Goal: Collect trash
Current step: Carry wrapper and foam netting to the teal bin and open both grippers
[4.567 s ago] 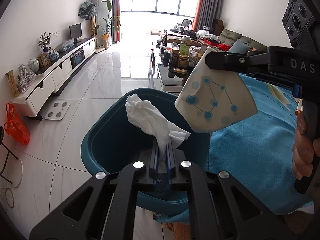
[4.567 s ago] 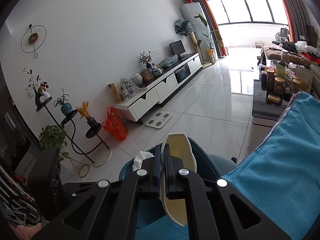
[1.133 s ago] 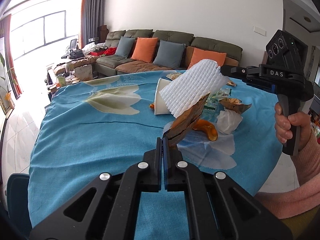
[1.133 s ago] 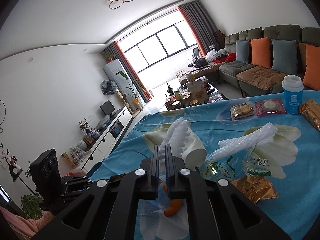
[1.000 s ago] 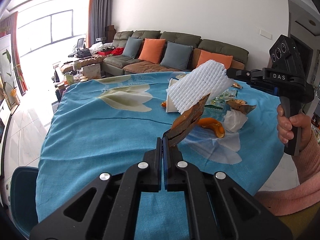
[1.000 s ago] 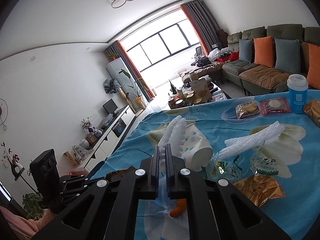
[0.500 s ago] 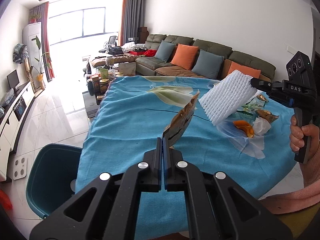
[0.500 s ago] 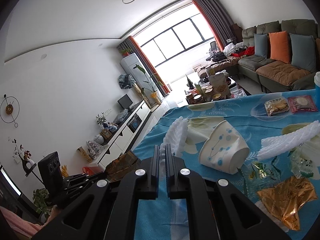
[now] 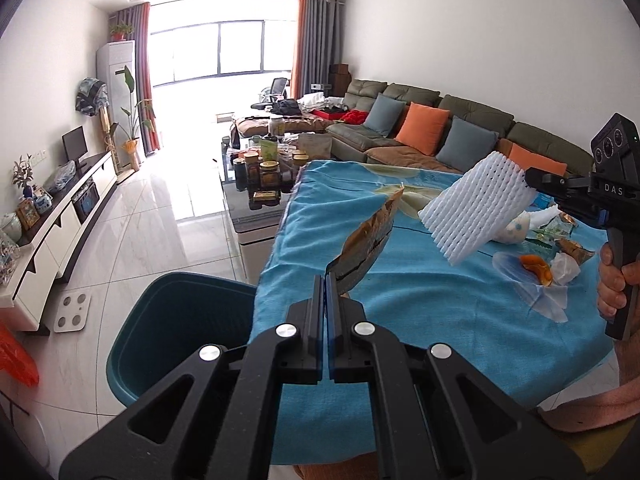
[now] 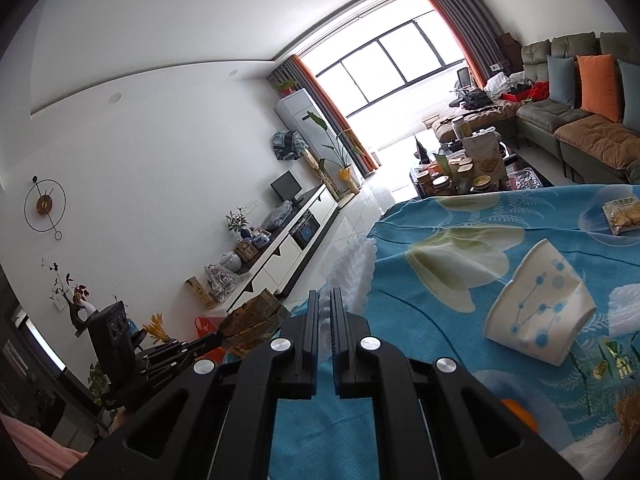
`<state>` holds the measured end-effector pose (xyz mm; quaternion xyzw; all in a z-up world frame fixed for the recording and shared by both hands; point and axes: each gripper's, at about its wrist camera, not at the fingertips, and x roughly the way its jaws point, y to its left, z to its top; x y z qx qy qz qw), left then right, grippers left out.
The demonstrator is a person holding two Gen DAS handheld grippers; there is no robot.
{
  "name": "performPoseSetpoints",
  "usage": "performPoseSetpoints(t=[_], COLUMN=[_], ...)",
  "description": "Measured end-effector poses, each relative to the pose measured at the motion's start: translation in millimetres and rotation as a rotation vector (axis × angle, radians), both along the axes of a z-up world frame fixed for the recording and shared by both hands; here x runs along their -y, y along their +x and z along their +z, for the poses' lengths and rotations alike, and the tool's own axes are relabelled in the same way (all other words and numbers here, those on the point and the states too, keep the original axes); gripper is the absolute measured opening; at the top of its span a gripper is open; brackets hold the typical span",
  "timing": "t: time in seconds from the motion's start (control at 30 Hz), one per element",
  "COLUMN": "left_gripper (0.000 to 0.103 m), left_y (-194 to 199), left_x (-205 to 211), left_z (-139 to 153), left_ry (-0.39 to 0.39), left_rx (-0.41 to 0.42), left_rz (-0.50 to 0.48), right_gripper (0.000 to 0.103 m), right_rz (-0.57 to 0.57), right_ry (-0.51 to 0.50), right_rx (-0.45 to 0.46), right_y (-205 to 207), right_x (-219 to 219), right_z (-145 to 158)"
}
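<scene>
While my left jaws [image 9: 325, 280] are pinching the brown wrapper [image 9: 370, 236] by its lower corner above the counter [image 9: 420, 300] edge, my right jaws [image 10: 327, 300] are squeezing the white foam net [image 9: 476, 210] at one end. Both are looking light and soft, so they are crushing easily. The teal bin [image 9: 176, 320] is standing just beside the counter, with free floor around it.

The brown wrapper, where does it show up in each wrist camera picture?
Left wrist: the brown wrapper is at centre, pinched in the left gripper, above the tablecloth's near edge.
Right wrist: lower left, at the tip of the other gripper.
Shared landmark: the white foam net.
</scene>
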<state>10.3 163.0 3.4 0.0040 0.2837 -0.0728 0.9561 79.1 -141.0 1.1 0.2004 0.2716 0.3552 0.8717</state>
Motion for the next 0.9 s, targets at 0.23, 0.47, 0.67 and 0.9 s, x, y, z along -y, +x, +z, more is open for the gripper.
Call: performPoseSetpoints(t=[0.23, 0.47, 0.67, 0.9], left_gripper=[0.002, 0.002, 0.002, 0.002], left_y=[-9.2, -16.5, -20.1, -18.3], left_x=[-33.6, -71.3, -102.6, -125.1], left_z=[0.8, -6.1, -16.3, -37.6], left_ry=[0.009, 0.009, -0.002, -0.009], left_rx=[-0.001, -0.026, -0.059, -0.112], left_rz=[0.099, 0.199, 0.269, 0.330], right_gripper=[0.005, 0.005, 0.005, 0.005], right_rz=[0.095, 0.194, 0.259, 0.322], right_ry=[0.013, 0.009, -0.009, -0.053], right_rx=[-0.010, -0.025, -0.053, -0.100], right_y=[13.8, 29.1, 39.8, 46.2], right_x=[-46.5, -99.0, -139.6, -183.0], right_z=[2.5, 2.1, -0.9, -13.3])
